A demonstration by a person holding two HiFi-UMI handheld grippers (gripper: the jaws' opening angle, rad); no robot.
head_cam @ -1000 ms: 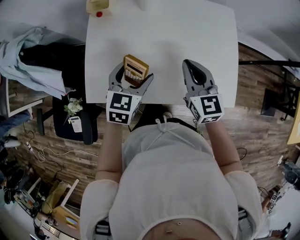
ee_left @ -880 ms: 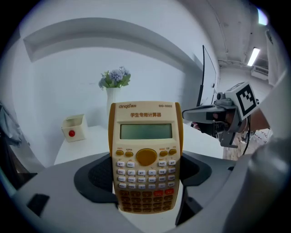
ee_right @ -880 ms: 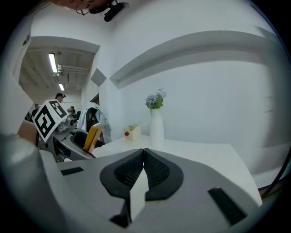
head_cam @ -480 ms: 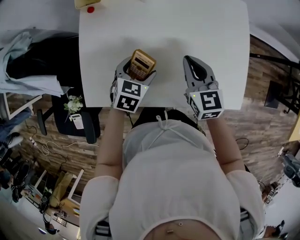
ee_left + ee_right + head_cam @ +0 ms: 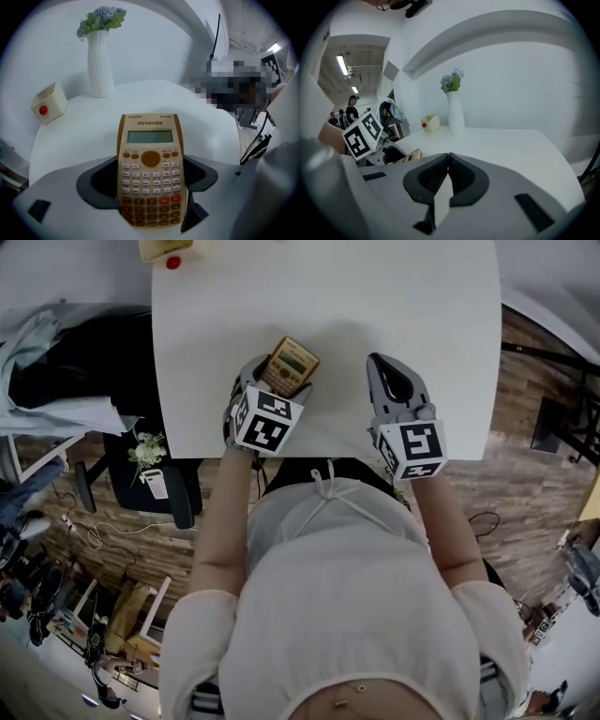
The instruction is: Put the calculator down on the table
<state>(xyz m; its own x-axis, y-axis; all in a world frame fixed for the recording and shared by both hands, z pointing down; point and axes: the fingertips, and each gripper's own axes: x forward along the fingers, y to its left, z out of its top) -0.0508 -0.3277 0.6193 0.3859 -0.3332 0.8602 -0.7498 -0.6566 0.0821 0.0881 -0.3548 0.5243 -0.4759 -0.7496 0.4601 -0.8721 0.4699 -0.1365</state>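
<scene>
Tan plastic fills your left gripper view: the calculator lies keys-up between the fingers of the left gripper. They are clamped on its long edges at the number-key end, so the display end juts forward, free, over the white tabletop. That side grip makes sense for a set-down, since it keeps the flat back facing the surface and leaves nothing underneath to get trapped.

From the head view, the calculator is over the near left part of the tabletop, close to the front edge and angled slightly to your right. Whether its back already touches the surface I cannot tell; it probably hangs just above it.

Your right gripper has its fingers pressed together on nothing. It hovers beside the left one, apart from the calculator, so it appears to be parked out of the way.

The white vase and the small box with a red button stand at the far edge, well apart from the landing spot. Judging from this, you should bring the calculator level before spreading the fingers, or the free end may slap down.
</scene>
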